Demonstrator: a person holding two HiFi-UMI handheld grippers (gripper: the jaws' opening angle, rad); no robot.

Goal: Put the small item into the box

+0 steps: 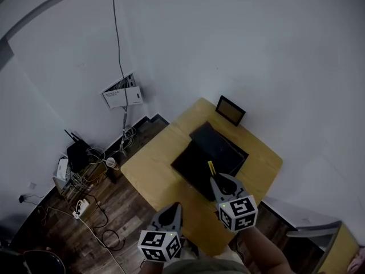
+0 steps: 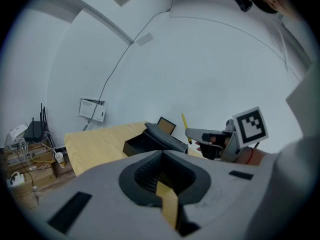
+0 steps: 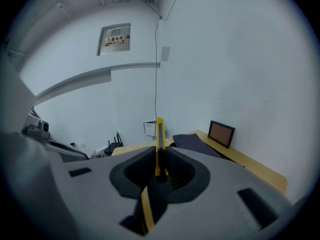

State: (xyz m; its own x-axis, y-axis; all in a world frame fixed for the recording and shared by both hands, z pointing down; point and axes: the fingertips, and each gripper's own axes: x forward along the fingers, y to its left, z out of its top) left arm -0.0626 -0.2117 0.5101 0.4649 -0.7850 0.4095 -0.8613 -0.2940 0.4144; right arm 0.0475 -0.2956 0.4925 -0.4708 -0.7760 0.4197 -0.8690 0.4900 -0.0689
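Observation:
A yellow utility knife (image 1: 211, 168) stands upright between the jaws of my right gripper (image 1: 219, 181), which is shut on it above the near part of the black box (image 1: 191, 165). The box lies open on the wooden table (image 1: 151, 173), with its dark lid (image 1: 219, 144) leaning behind it. In the right gripper view the knife (image 3: 159, 136) rises from the jaws with the lid (image 3: 192, 143) beyond. My left gripper (image 1: 177, 207) hovers at the table's near edge, jaws together with nothing in them. The left gripper view shows the box (image 2: 135, 145), the knife (image 2: 185, 124) and the right gripper (image 2: 197, 133).
A small framed panel (image 1: 231, 111) stands at the table's far end. On the floor to the left lie a router, cables and a power strip (image 1: 80, 208). A white wall box (image 1: 121, 93) hangs behind. A chair (image 1: 333, 244) is at the lower right.

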